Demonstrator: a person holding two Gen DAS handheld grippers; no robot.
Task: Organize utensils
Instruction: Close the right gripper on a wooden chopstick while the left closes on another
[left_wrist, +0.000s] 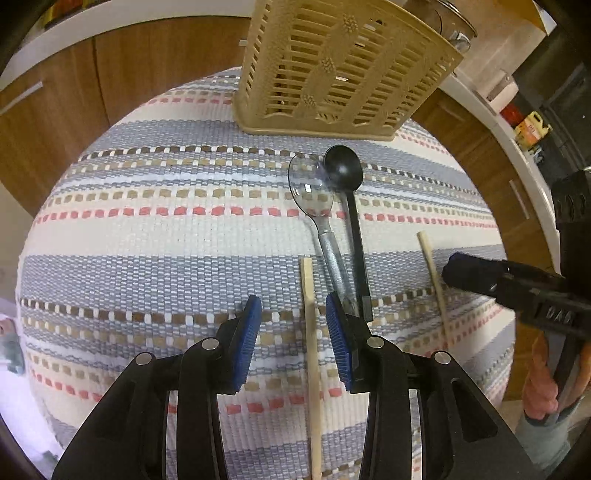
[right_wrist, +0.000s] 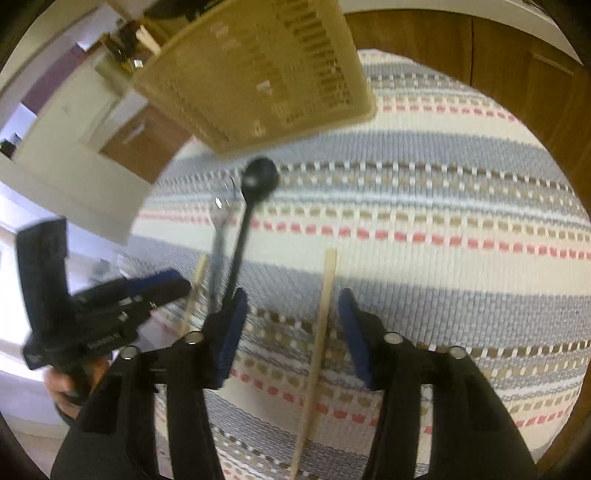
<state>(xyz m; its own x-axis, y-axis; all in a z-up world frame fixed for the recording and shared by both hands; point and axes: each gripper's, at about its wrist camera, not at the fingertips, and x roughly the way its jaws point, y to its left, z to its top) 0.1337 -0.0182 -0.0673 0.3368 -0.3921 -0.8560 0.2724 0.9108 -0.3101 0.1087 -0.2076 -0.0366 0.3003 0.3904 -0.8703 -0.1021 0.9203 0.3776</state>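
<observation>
1. Four utensils lie on a striped woven mat (left_wrist: 155, 236): a clear plastic spoon (left_wrist: 314, 199) with a silvery handle, a black spoon (left_wrist: 345, 173), and two pale wooden chopsticks, one (left_wrist: 309, 332) left of the spoons and the other (left_wrist: 433, 273) to their right.
2. The spoons lie side by side, bowls touching and pointing to 12 o'clock, toward a beige slotted utensil basket (left_wrist: 332, 70) standing at the mat's far edge.
3. In the left wrist view, the left gripper (left_wrist: 293, 339) straddles the left chopstick; its jaws stand partly apart, and the blue pads (left_wrist: 247, 343) do not press the stick. The spoon handles end at its 1 o'clock.
4. In the right wrist view, the right gripper (right_wrist: 291, 332) straddles the other chopstick (right_wrist: 317, 332), jaws partly apart and clear of it. The black spoon (right_wrist: 258, 177) lies at its 11 o'clock.
5. Wooden cabinets (left_wrist: 74, 122) surround the mat.
</observation>
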